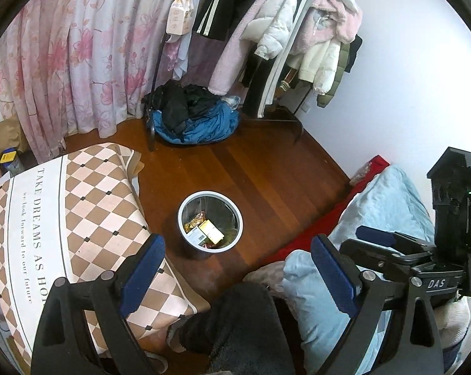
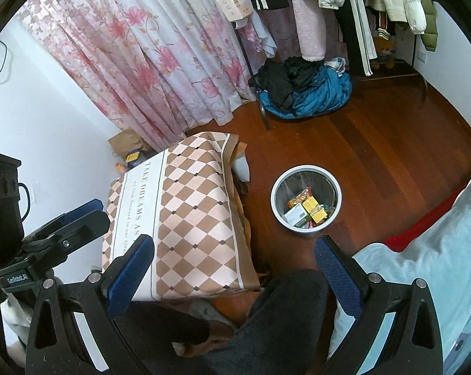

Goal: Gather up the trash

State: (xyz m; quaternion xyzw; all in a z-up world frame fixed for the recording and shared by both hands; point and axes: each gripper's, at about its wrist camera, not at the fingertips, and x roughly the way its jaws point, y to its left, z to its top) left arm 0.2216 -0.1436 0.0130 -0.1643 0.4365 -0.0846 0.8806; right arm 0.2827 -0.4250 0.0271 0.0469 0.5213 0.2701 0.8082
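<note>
A round grey trash bin [image 1: 185, 207] stands on the wooden floor, holding a yellow box [image 1: 211, 229] and several snack wrappers. My left gripper [image 1: 238, 268] hovers above and short of it, open, with nothing between its blue pads. In the right wrist view the same bin [image 2: 305, 168] lies ahead to the right, and the yellow box [image 2: 313, 209] shows inside. My right gripper [image 2: 235, 268] is open and empty as well. Each gripper appears side-on in the other's view: the right gripper [image 1: 360, 237] and the left gripper [image 2: 99, 211].
A low table under a checkered cloth [image 1: 95, 203] [image 2: 188, 203] stands left of the bin. A bed with a light blue duvet [image 1: 385, 200] [image 2: 438, 250] is on the right. A person's dark-trousered leg [image 1: 241, 328] is below. A clothes pile [image 1: 195, 118] and a rack stand beyond.
</note>
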